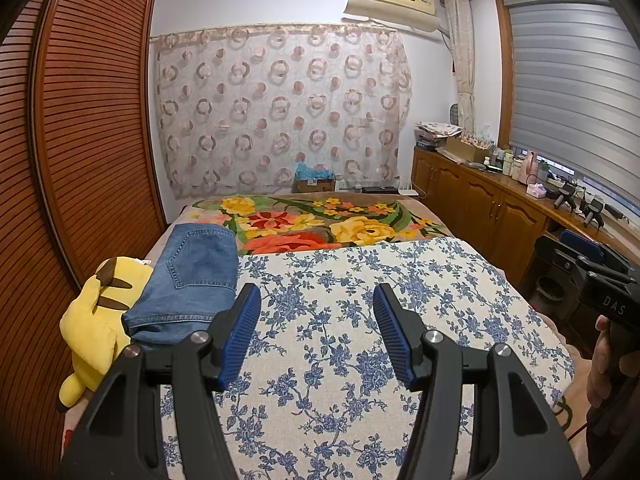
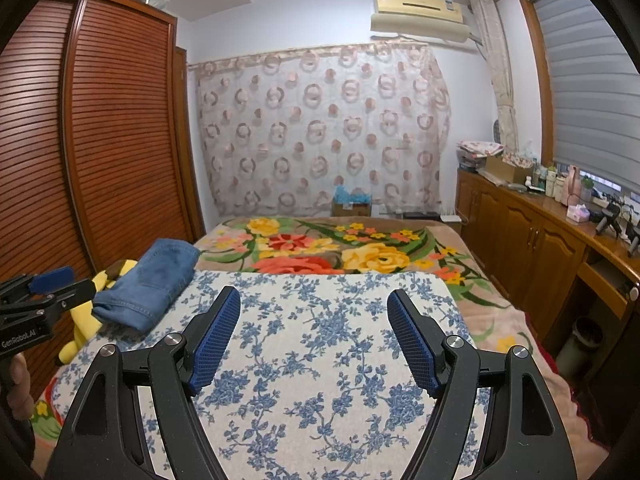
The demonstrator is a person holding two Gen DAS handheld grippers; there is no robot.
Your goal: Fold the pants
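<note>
The jeans (image 1: 188, 280) lie folded by the yellow toy (image 1: 96, 320). Both claws, left (image 1: 316, 336) and right (image 2: 314, 340), are spread and hold nothing. The folding looks done; next, just pull back.

- Your right gripper (image 2: 314, 300) hangs over the blue-flowered cloth (image 2: 320, 344), jaws apart with nothing between them.
- Folded jeans (image 2: 150, 282) lie at the cloth's far left edge, against a yellow plush toy (image 2: 86, 322).
- Your left gripper (image 2: 52, 280) shows at the left edge.
</note>
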